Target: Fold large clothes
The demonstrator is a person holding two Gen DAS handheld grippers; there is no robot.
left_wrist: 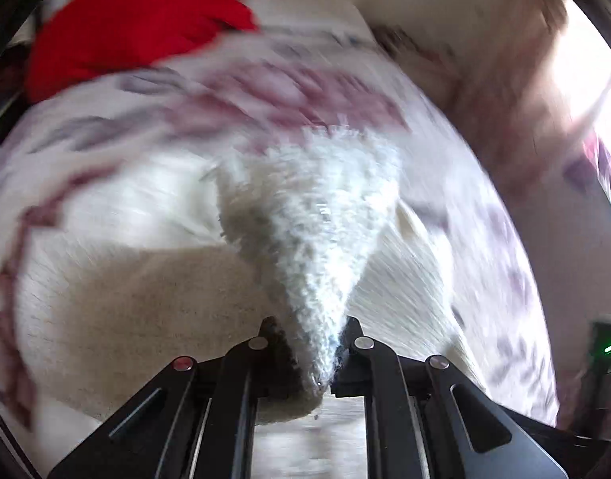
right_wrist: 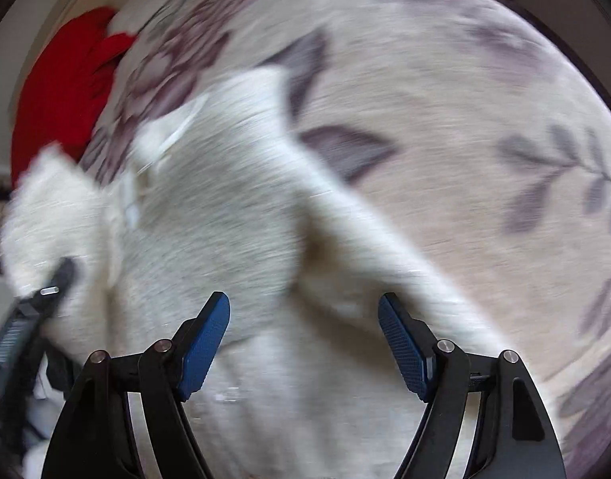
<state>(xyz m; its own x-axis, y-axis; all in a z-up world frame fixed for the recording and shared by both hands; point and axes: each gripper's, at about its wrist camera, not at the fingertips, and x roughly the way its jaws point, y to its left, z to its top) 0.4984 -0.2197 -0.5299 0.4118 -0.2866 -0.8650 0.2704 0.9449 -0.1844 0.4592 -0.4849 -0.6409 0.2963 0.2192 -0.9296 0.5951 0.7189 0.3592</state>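
A white fleecy garment (left_wrist: 313, 215) lies on a bed with a floral cover (left_wrist: 105, 151). My left gripper (left_wrist: 311, 339) is shut on a fluffy fold of the garment, which rises in a cone from between the fingers. In the right wrist view the garment (right_wrist: 233, 199) spreads across the middle, blurred by motion. My right gripper (right_wrist: 304, 339) is open just above it, with its blue pads (right_wrist: 205, 343) wide apart and nothing between them. The left gripper (right_wrist: 46, 295) shows at the left edge, gripping the garment's fluffy part.
A red cloth (left_wrist: 137, 20) lies at the far end of the bed; it also shows in the right wrist view (right_wrist: 62, 92). The floral cover (right_wrist: 465, 119) stretches to the right. A wall and a bright window (left_wrist: 584, 68) are at the right.
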